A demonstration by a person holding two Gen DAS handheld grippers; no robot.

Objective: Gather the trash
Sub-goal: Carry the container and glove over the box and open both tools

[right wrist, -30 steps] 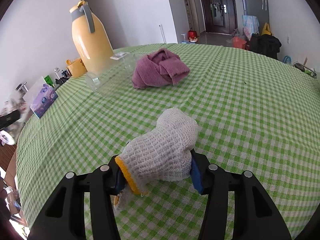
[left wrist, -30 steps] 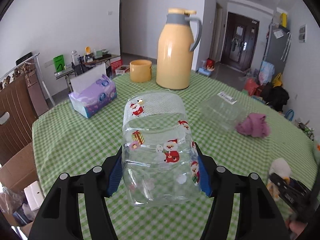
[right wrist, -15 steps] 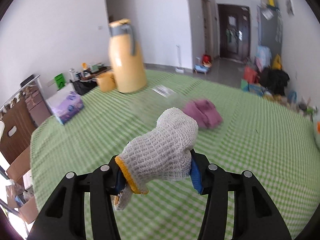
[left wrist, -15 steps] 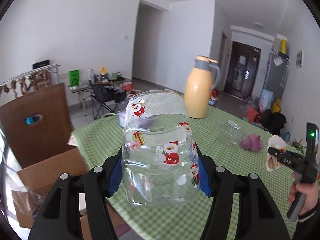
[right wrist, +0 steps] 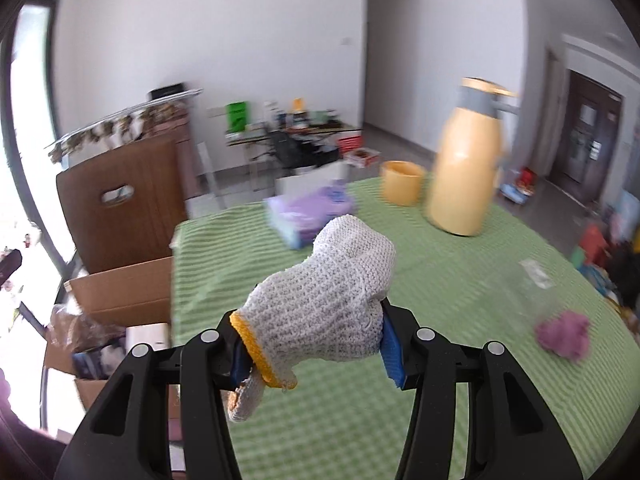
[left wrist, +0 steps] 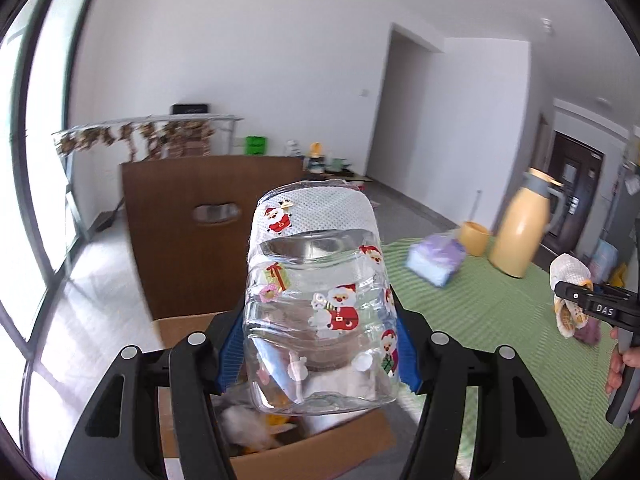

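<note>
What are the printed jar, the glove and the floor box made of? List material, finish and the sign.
Printed jar: likely clear plastic, glossy; see-through wall, dented ridges, Santa prints.
Glove: knitted cotton-like yarn, matte; visible stitches, yellow cuff edge.
Floor box: brown cardboard, dull; plain folded flaps.

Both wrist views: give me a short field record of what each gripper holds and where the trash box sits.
left gripper: shut on the clear Santa-print plastic container
right gripper: shut on the white knit glove
cardboard box: open, on the floor beside the table, right below the container, trash already inside
table: green checked cloth
left on table: yellow thermos, yellow cup, purple tissue pack, purple cloth
image quality: background motion-blurred
</note>
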